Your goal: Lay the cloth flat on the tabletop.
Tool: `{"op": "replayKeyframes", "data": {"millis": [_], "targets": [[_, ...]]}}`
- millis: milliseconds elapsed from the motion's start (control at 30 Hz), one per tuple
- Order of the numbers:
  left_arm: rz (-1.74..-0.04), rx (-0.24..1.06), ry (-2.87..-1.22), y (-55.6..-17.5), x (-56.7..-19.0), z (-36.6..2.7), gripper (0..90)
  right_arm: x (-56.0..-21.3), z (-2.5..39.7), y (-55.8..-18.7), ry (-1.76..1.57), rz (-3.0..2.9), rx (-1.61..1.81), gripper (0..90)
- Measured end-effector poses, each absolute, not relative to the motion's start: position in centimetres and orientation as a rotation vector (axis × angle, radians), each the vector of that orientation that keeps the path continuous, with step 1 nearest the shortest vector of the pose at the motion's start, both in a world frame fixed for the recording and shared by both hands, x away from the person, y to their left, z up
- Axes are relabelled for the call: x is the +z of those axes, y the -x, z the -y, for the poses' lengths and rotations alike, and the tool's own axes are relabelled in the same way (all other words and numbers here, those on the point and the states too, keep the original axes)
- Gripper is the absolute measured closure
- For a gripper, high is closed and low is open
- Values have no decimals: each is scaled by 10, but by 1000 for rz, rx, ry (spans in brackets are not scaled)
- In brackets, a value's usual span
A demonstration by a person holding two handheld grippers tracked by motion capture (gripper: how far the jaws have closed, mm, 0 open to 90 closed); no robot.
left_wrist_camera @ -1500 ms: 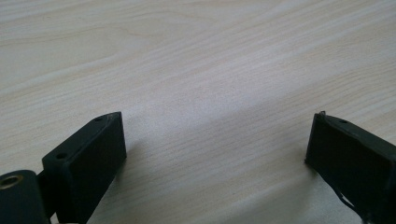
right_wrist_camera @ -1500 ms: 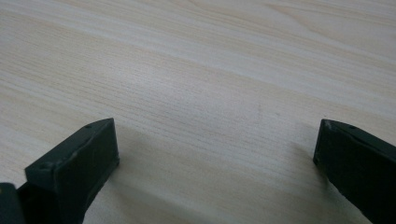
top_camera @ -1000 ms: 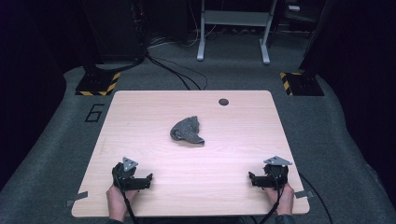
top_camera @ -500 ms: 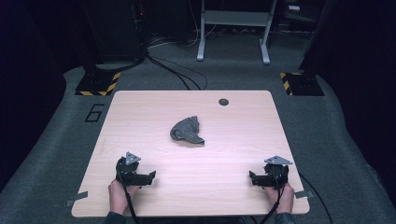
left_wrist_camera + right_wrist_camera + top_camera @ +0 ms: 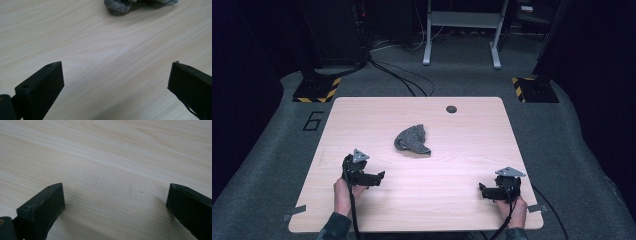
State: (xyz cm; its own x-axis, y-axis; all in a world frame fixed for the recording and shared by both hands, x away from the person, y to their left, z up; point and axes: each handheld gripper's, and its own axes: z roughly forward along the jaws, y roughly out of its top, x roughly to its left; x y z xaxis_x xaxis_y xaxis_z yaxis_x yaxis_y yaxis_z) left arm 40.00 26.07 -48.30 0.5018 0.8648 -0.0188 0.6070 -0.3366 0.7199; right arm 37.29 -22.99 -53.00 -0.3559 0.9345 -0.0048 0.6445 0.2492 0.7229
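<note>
Left hand-held gripper (image 5: 377, 176), jaws spread, faces the crumpled grey cloth (image 5: 412, 139)

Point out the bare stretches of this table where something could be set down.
Most of the table is bare: the far-left corner, the right side between the dark round cap and the right tongs, and the near strip between the left tongs and the right. The crumpled grey cloth takes the centre.

A dark round hole (image 5: 451, 108) sits near the worktop's (image 5: 462, 160) far edge; cables (image 5: 397, 75) cross the floor (image 5: 272, 165) beyond.
</note>
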Motion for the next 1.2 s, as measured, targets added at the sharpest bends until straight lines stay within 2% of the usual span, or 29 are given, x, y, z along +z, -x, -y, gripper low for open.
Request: {"op": "replayKeyframes", "data": {"millis": [200,700,1200], "targets": [[-1131,501,-2090,-421,-465,-247,3,-530,230,-373,-1439,-2088,890,19],[-1074,509,-2097,-464,-444,-216,2,-530,230,-373,-1436,-2091,890,20],[-1067,477,-2133,-506,-448,-188,2,-530,230,-373,-1435,-2092,892,24]]}}
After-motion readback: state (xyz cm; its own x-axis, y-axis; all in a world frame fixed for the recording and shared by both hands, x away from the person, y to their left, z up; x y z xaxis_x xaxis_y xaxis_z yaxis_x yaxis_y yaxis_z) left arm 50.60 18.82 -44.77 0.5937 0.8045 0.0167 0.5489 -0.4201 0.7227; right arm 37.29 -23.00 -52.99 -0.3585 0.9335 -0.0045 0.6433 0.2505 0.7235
